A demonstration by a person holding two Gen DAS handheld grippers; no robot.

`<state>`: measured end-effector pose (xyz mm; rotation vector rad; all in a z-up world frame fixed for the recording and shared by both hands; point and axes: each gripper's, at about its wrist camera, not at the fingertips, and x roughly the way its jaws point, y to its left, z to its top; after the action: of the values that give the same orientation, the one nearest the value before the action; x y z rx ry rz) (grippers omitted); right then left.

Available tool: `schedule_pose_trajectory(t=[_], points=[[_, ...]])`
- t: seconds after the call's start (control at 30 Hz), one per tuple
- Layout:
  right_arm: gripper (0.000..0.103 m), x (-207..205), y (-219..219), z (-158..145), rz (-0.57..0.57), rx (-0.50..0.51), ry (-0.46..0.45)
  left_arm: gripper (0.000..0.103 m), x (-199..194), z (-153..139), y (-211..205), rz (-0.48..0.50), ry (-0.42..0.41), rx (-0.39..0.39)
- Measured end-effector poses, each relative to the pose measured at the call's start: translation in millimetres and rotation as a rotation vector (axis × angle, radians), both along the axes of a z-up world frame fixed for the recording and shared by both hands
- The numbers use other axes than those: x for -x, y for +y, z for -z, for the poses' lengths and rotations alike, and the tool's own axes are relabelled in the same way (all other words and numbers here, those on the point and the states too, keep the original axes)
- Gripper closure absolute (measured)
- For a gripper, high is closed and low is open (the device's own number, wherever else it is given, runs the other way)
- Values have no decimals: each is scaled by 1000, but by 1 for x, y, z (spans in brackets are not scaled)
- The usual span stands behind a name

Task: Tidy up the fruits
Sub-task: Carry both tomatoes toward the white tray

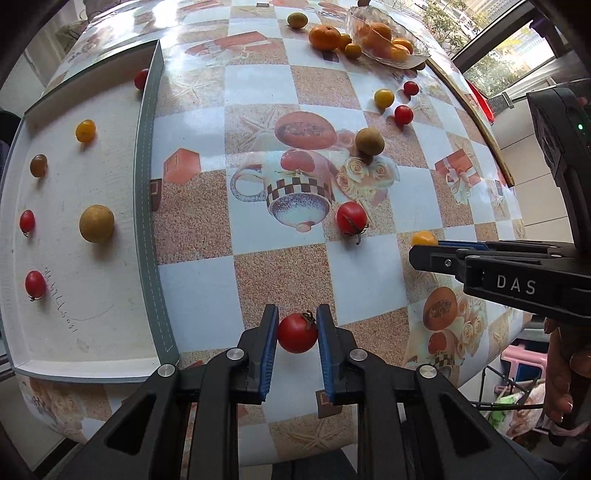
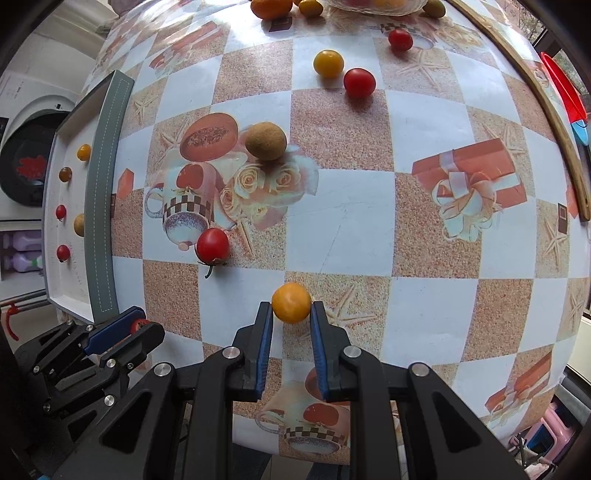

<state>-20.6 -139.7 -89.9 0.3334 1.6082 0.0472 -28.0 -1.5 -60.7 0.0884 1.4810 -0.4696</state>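
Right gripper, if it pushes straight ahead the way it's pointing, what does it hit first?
The right gripper already has a yellow cherry tomato between its fingertips. Beyond it lies bare tablecloth, though depth is hard to judge.

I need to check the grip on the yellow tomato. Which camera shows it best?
The right wrist view: the yellow tomato sits whole between the right gripper fingers. The left wrist view shows only its top above that gripper's finger.

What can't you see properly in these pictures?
- Glass bowl: right wrist view, cut off by the top edge.
- Red tomato in the left gripper: right wrist view, mostly hidden by the fingers.
- Yellow tomato: left wrist view, partly hidden behind the right gripper.
- Writing on the tray: too faint to read.
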Motion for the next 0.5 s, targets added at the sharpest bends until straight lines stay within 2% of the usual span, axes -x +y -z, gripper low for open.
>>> schedule_pose_trajectory(t=[0.17,0.5], points=[[81,-9,-14,-7,-1,-12,-16,81,-6,-14,14,-14,-18,6],[81,-26,-4,-36,-44,-24,-49,81,-22,-36,39,-62,-67,36]])
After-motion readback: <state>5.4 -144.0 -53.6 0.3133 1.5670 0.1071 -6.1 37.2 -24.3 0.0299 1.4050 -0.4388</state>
